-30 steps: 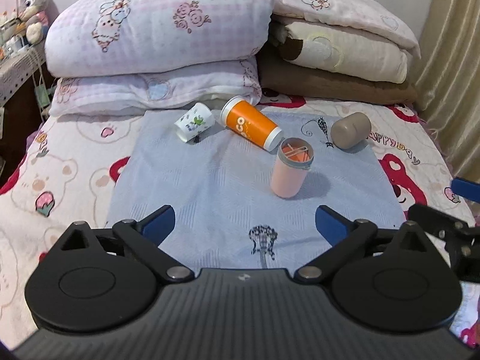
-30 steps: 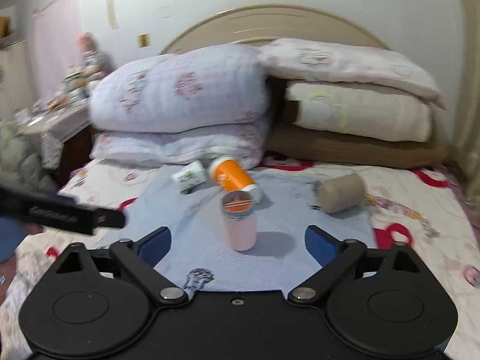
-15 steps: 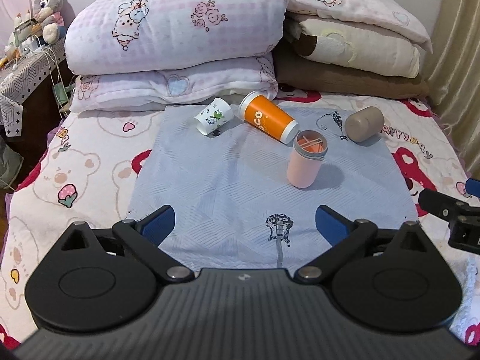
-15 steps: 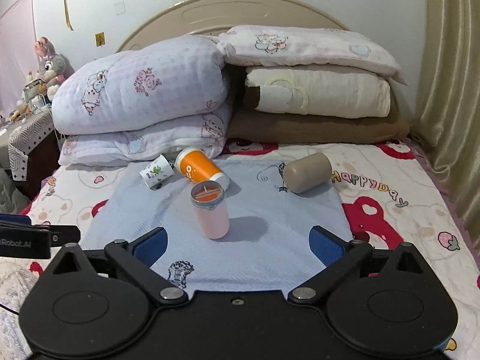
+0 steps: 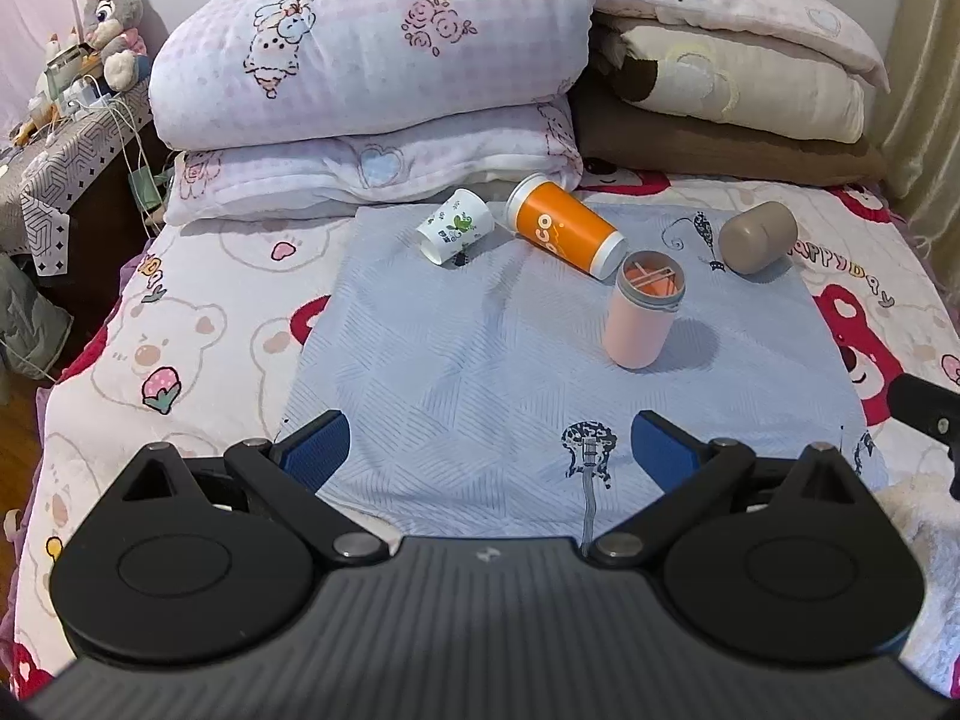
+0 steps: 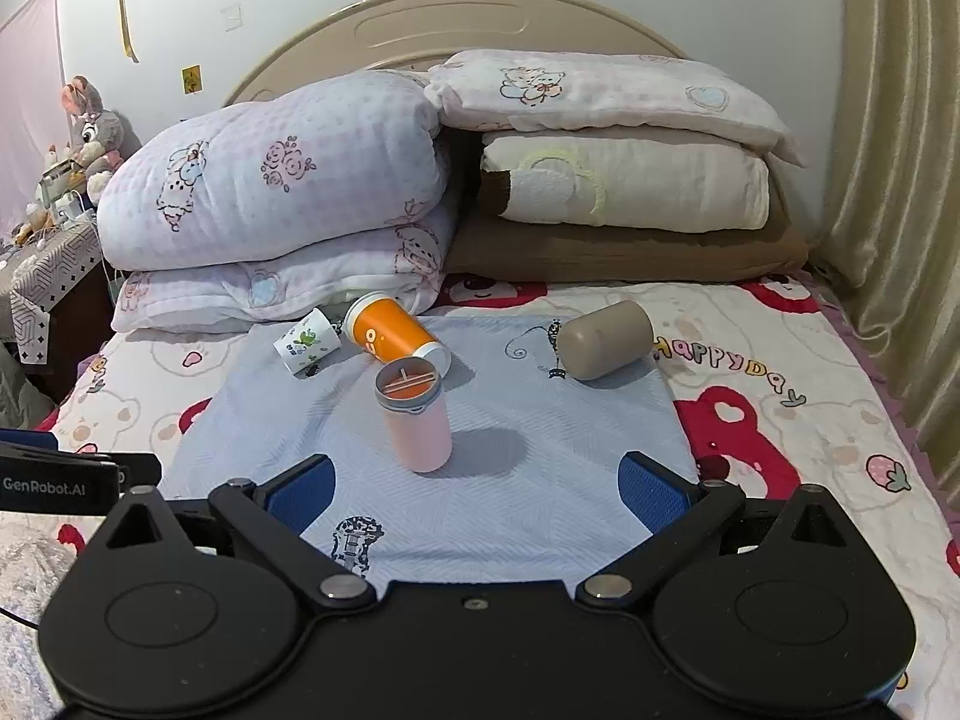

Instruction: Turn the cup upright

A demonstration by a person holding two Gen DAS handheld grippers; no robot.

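Both claws hang spread wide and hold nothing: the left claw (image 5: 486, 450) and the right claw (image 6: 474, 489), each with blue pads. Ahead of them, on a ribbed blue cloth (image 5: 480, 372), a smooth pink cup (image 5: 642, 315) stands upright. Beyond it three cups lie tipped over: a glossy orange cup (image 5: 561, 229) printed "CO", a small white paper cup (image 5: 454, 230) with green leaves, and a matte taupe cup (image 5: 757, 236). Only the right view shows the curved headboard (image 6: 456, 30) and "GenRobot.AI" on the left claw's side.
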